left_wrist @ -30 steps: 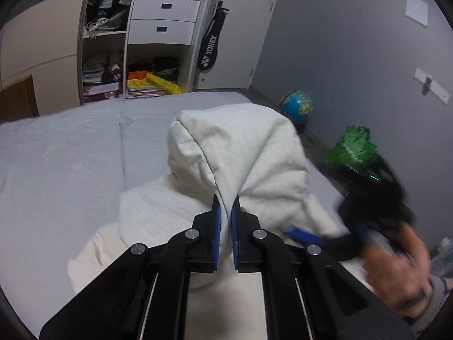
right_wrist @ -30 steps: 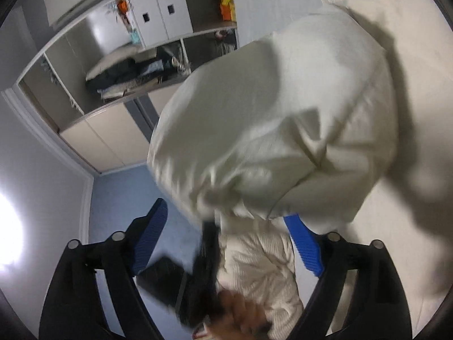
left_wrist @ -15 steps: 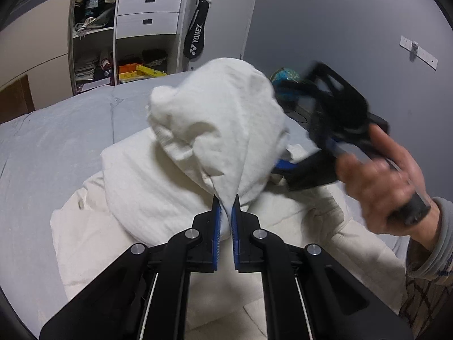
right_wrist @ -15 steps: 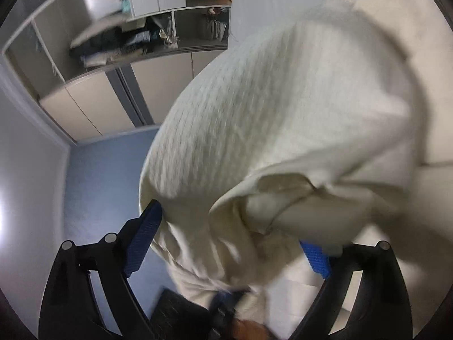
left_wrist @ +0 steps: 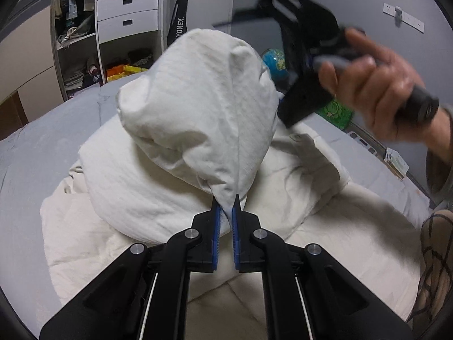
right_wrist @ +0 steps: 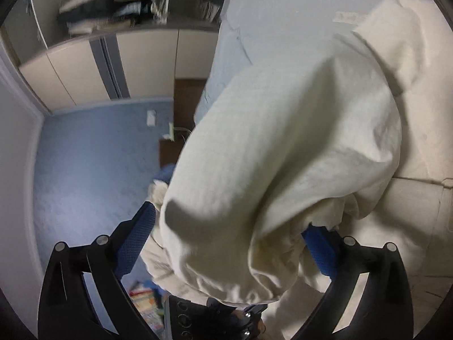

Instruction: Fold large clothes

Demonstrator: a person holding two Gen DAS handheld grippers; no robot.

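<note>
A large cream-white garment (left_wrist: 198, 107) lies heaped on the grey bed (left_wrist: 42, 141), with one part pulled up into a bulging peak. My left gripper (left_wrist: 226, 208) is shut on a corner of that peak, and the cloth hangs taut from its blue pads. In the right wrist view the same garment (right_wrist: 283, 147) fills the middle and drapes loosely between the fingers of my right gripper (right_wrist: 226, 243). Its jaws are opening wide and the pads do not press the cloth. A hand (left_wrist: 376, 90) holds that gripper up at the right of the peak.
Open shelves and white drawers (left_wrist: 127, 19) stand behind the bed, with a black racket bag (left_wrist: 177, 28) beside them. A globe (left_wrist: 274, 59) and a green bag (left_wrist: 337, 113) sit by the grey wall. Blue floor (right_wrist: 93, 155) lies beside the bed.
My left gripper has come down toward the heap with the cloth corner still in it. The right gripper's jaws have spread wider, and it has risen from low right to beside the peak.
</note>
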